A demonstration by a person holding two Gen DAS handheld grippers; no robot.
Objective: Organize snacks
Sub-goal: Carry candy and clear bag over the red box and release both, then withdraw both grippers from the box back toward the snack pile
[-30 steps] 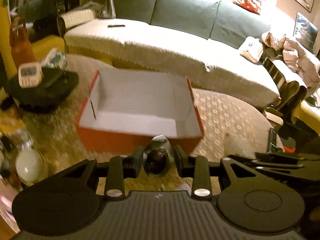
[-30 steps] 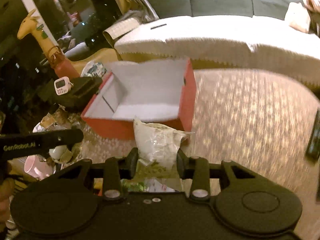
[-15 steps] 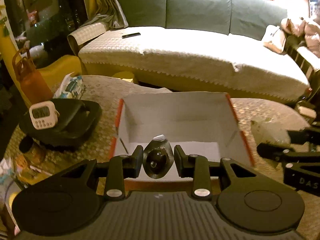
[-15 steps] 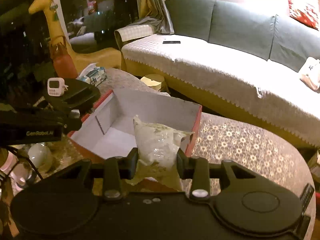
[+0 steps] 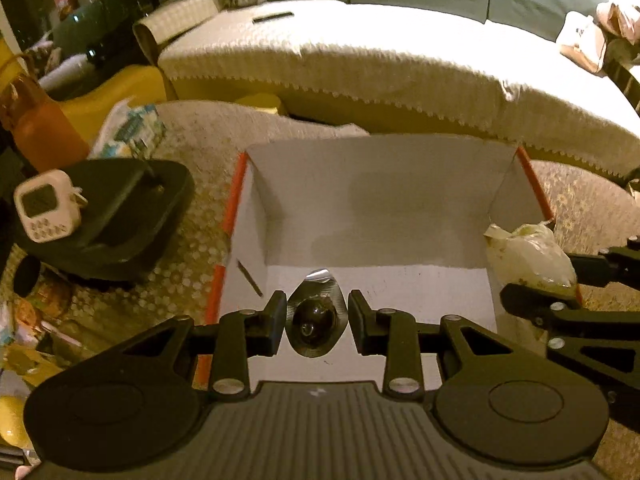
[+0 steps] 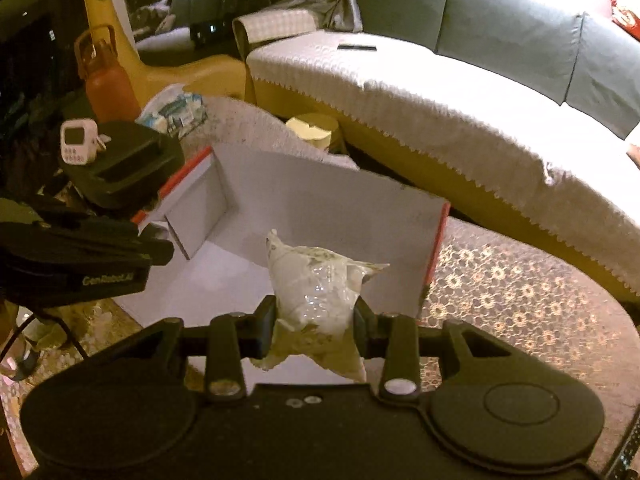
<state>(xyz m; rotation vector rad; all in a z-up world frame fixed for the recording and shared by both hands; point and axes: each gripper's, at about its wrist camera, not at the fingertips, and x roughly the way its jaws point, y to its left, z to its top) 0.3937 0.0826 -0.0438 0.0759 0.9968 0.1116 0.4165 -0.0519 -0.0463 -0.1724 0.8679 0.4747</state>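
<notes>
An open red box with a white inside (image 5: 372,200) stands on the patterned table; it also shows in the right wrist view (image 6: 320,208). My left gripper (image 5: 317,320) is shut on a small dark snack packet (image 5: 316,318) and holds it above the box's near floor. My right gripper (image 6: 316,320) is shut on a clear puffy snack bag (image 6: 316,280) above the box's right side. That bag (image 5: 528,254) and the right gripper show at the right of the left wrist view. The left gripper's body (image 6: 76,264) shows at the left of the right wrist view.
A black stand (image 5: 116,216) with a white timer (image 5: 44,206) sits left of the box. An orange bottle (image 6: 106,80) and a wipes pack (image 6: 176,110) stand behind it. A sofa with a white cover (image 5: 400,64) lies beyond the table. Clutter lies at the near left.
Both grippers have moved forward and over the box, each still holding its snack. The box now fills the middle of both views.
</notes>
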